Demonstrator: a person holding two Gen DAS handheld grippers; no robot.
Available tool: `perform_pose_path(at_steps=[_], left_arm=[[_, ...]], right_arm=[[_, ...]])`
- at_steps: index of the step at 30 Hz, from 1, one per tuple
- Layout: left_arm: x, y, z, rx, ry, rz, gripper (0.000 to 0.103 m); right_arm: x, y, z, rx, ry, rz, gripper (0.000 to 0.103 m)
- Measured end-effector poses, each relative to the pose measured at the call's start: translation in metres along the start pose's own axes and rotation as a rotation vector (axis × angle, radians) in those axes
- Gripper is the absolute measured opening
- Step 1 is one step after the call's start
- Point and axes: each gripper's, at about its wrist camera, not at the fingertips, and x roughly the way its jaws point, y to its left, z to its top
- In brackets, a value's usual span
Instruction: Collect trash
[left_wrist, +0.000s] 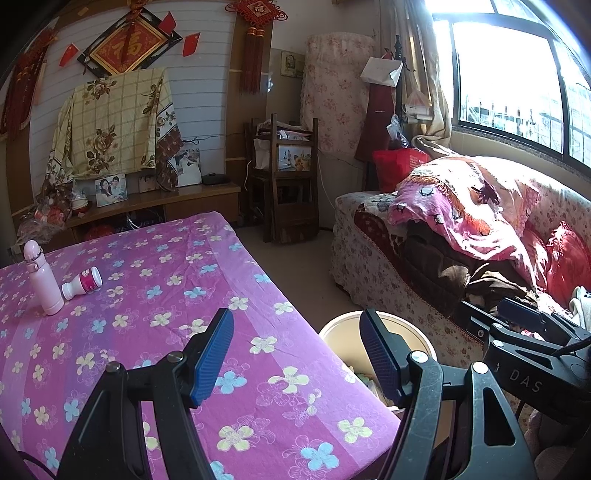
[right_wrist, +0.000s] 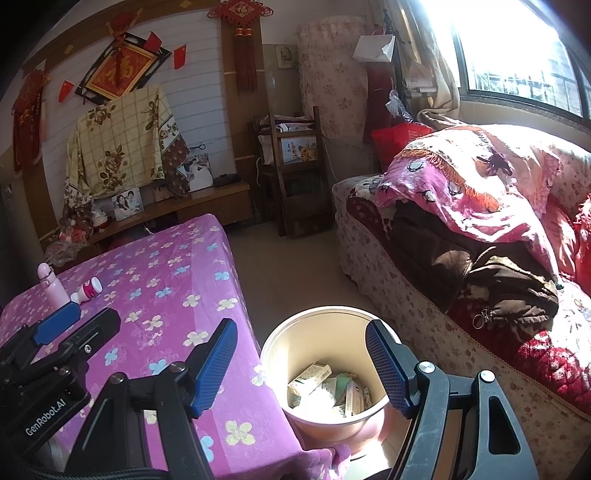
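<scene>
A small white bottle with a pink label (left_wrist: 82, 283) (right_wrist: 86, 290) lies on its side at the far left of the table, next to an upright pink flask (left_wrist: 44, 280) (right_wrist: 51, 283). A cream bin (right_wrist: 325, 369) (left_wrist: 340, 332) stands on the floor beside the table's right edge, with cartons and wrappers (right_wrist: 325, 387) inside. My left gripper (left_wrist: 295, 350) hovers open over the table's right edge with nothing between its blue pads. My right gripper (right_wrist: 301, 362) is open and empty above the bin. In each wrist view the other gripper shows at the side.
The table wears a purple flowered cloth (left_wrist: 166, 314) (right_wrist: 166, 295). A sofa piled with blankets and dark clothes (right_wrist: 480, 240) (left_wrist: 461, 240) runs along the right under a bright window. A bare strip of floor (right_wrist: 288, 266) separates table and sofa. A wooden shelf (left_wrist: 284, 177) stands at the back.
</scene>
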Motion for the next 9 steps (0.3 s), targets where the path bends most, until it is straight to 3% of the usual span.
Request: perform_pose_path(at_steps=[9], left_arm=[[0.0046,0.0064,-0.0057,-0.014,0.014,-0.003,0.071]], right_arm=[[0.0038,0.0030,-0.0028,-0.007,0.012,0.001,0.075]])
